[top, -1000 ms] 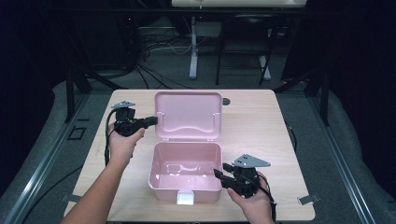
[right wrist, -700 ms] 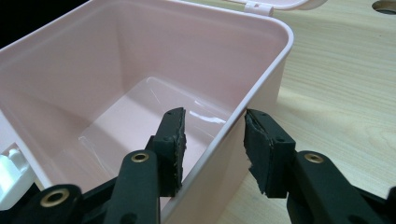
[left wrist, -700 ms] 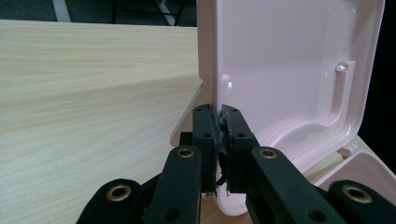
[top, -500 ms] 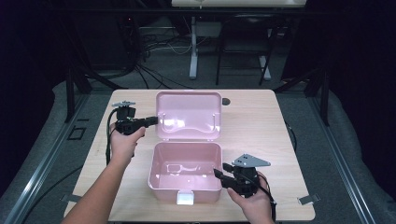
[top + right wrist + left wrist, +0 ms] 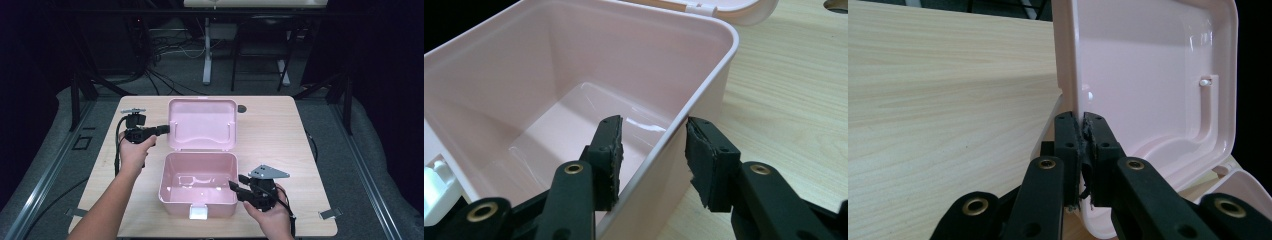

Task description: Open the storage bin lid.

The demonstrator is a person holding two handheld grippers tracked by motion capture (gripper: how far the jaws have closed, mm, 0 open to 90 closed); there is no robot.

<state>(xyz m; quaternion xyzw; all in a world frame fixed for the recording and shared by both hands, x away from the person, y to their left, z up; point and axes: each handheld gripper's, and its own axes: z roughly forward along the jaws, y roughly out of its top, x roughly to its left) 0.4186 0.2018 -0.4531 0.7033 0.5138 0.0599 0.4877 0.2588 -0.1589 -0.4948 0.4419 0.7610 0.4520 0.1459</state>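
The pink box point(image 5: 198, 184) sits near the front middle of the bench point(image 5: 280, 135), empty as far as its inside shows, with its lid point(image 5: 202, 123) swung fully back behind it. The left gripper point(image 5: 161, 130) has its fingers point(image 5: 1068, 145) pinching the lid's left edge. The right gripper point(image 5: 236, 186) has its fingers point(image 5: 610, 150) spread astride the box's right wall, one inside and one outside; they seem not to be pressing on it, though the gap is hard to judge. Opening looks done; nothing has been put in, and closing would still be ahead.
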